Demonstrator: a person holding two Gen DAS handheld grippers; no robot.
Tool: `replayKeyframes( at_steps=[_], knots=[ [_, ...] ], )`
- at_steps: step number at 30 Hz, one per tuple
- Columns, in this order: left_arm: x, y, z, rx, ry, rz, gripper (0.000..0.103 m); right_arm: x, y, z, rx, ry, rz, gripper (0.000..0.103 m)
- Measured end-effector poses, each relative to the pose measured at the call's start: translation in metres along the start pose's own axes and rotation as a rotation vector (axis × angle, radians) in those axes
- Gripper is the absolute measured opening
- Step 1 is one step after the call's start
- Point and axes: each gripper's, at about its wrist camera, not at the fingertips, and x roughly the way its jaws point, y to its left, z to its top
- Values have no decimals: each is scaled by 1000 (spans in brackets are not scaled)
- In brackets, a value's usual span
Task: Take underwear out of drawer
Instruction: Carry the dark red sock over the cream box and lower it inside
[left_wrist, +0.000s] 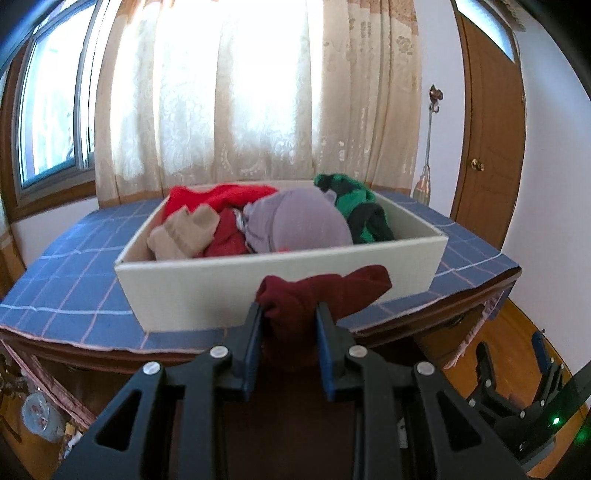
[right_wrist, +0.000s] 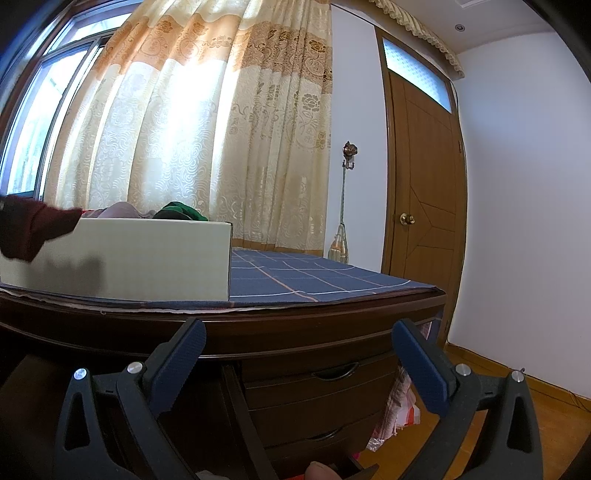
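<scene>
**Dark red underwear pinched in your left gripper, right one hanging open**

So your left gripper (left_wrist: 290, 314) has its jaws pulled in narrow and clamped on a crumpled piece of dark maroon fabric underwear (left_wrist: 321, 295). The cloth is bunched right between the two blue pads, and a loose flap sticks out past the tips and off to the right. It's up in front of the near wall of the white cardboard box (left_wrist: 192, 288) that's serving as the drawer, outside it, not in it. In the right wrist view you can see the same maroon piece (right_wrist: 33, 229) hanging against the box's outer wall at the left edge.

The box sits on the blue checked tablecloth (left_wrist: 74, 280) and holds a red garment (left_wrist: 221, 197), a beige one (left_wrist: 184, 232), a grey-lilac one (left_wrist: 299, 221) and a green-and-black one (left_wrist: 354, 206).

Your right gripper (right_wrist: 297, 354) is spread wide with nothing between the pads, low down in front of the dark wooden desk (right_wrist: 295, 332), well apart from the box.
</scene>
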Motion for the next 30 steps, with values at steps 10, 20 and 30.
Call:
replayKeyframes(
  at_steps=[10,20,30],
  knots=[
    [-7,-4,32,40,-81,28,26,0,1,0,-2,-1,0,102],
    [7,-13,92,89,-131,39,26,-1,2,0,-7,-7,4,102],
    [47,-18,146,92,-73,31,26,-1,2,-1,-8,-11,7,102]
  ],
)
